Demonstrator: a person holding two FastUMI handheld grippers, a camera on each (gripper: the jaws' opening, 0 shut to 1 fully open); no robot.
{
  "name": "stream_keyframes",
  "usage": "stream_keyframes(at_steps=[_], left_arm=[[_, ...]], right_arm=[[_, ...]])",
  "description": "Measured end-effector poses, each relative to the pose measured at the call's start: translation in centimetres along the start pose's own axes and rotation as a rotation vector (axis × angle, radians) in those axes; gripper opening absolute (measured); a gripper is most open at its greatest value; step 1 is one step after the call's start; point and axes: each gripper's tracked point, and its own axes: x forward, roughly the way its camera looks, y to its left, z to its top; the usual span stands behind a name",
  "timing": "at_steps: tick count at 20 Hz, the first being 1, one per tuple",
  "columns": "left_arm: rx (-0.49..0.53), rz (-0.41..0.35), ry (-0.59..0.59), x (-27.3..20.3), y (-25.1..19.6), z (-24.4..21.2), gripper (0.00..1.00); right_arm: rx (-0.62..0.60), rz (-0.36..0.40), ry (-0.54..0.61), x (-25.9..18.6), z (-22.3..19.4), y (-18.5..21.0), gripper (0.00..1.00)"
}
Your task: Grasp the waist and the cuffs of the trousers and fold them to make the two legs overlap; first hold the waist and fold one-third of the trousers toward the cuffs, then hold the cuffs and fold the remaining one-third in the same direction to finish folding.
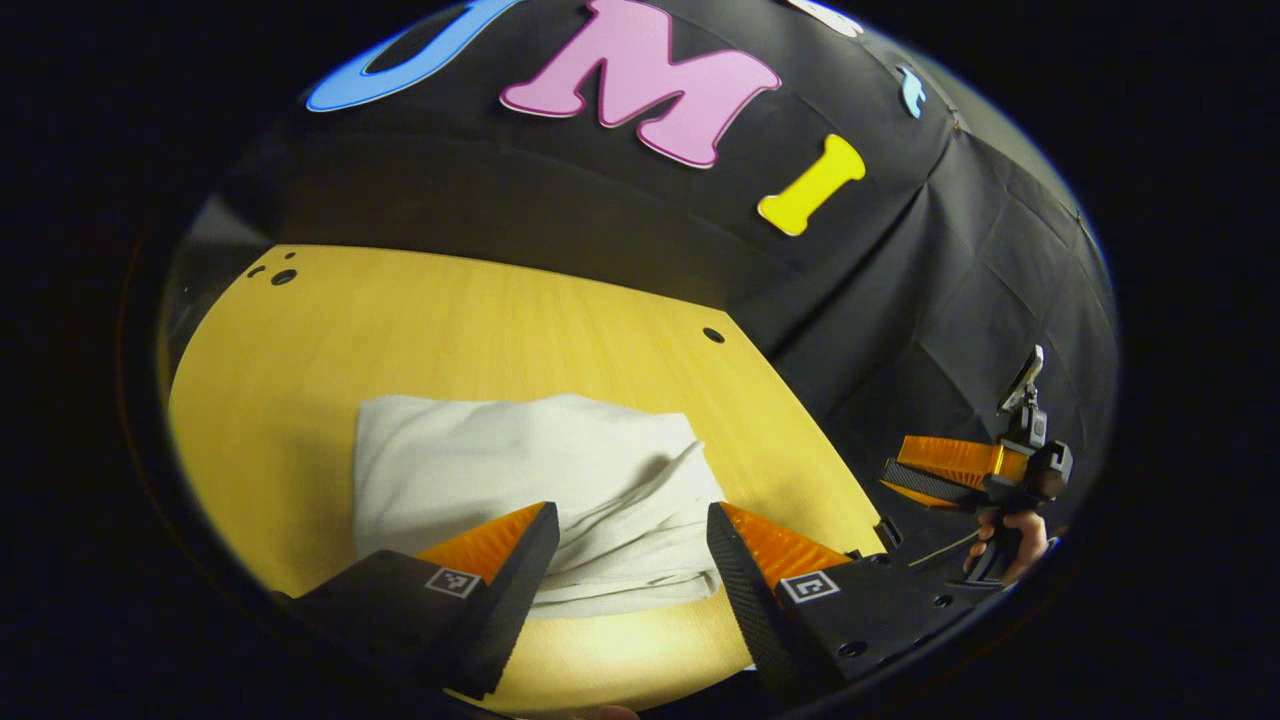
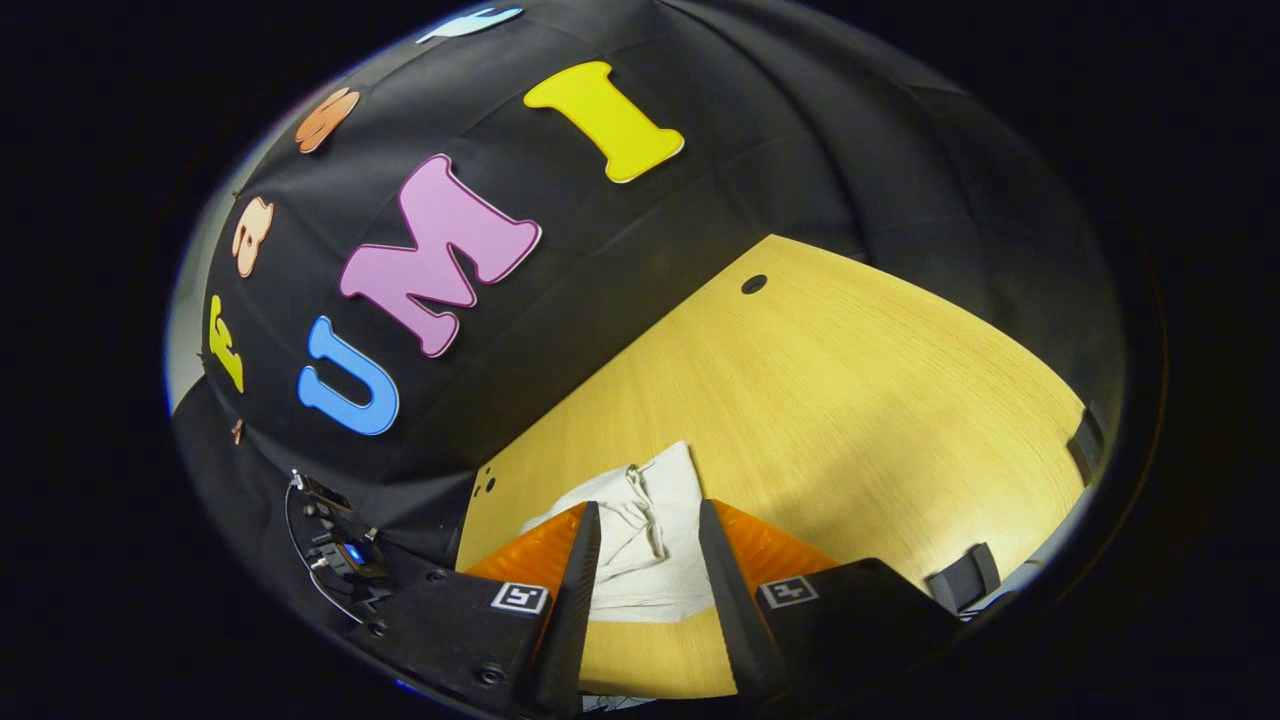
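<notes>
trousers: one pair (image 1: 530, 480), white, folded into a compact bundle, lying flat on the worktop (image 1: 450, 320)
worktop: one, yellow wood, a few dark holes near its far edge
my left gripper (image 1: 630, 560): fingers wide apart, empty, hanging just over the near edge of the trousers
my right gripper (image 2: 645, 560): fingers apart, empty, trousers between and beyond them
hand (image 1: 1010, 545): one, off past the worktop's right edge, holding my right gripper

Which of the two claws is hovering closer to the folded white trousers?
The left claw: its open fingers frame the trousers right above the table. The right claw, seen in the left gripper view, hangs beyond the table's edge.
</notes>
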Motion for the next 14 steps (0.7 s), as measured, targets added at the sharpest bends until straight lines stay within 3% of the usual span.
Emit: stream_keyframes(at_steps=[4, 5, 6, 9, 11, 12, 13, 14], left_arm=[[-0.065, 0.052, -0.042, -3.5, 4.1, 1.4, 0.93], [-0.075, 0.068, -0.056, -4.2, 5.2, 1.8, 0.86], [-0.085, 0.086, -0.069, -4.7, 6.2, 2.1, 0.93], [-0.122, 0.13, -0.108, -6.9, 9.4, 2.8, 0.93], [-0.149, 0.161, -0.129, -8.4, 11.4, 3.0, 0.93], [-0.16, 0.177, -0.139, -9.0, 12.3, 3.0, 0.93], [-0.17, 0.187, -0.147, -9.5, 13.1, 3.1, 0.93], [-0.177, 0.199, -0.153, -10.0, 13.8, 3.0, 0.93]], right_arm=[[-0.002, 0.015, 0.001, 0.5, -1.2, 2.6, 0.62], [-0.007, 0.02, 0.006, 0.7, -1.5, 3.1, 0.63], [-0.012, 0.026, 0.009, 0.8, -1.8, 3.7, 0.69], [-0.013, 0.044, 0.014, 1.2, -2.4, 5.4, 0.74], [-0.024, 0.052, 0.019, 1.3, -2.8, 6.2, 0.84], [-0.028, 0.052, 0.023, 1.4, -3.1, 6.5, 0.79], [-0.032, 0.05, 0.025, 1.4, -3.3, 6.8, 0.89], [-0.033, 0.048, 0.026, 1.4, -3.5, 6.9, 0.9]])
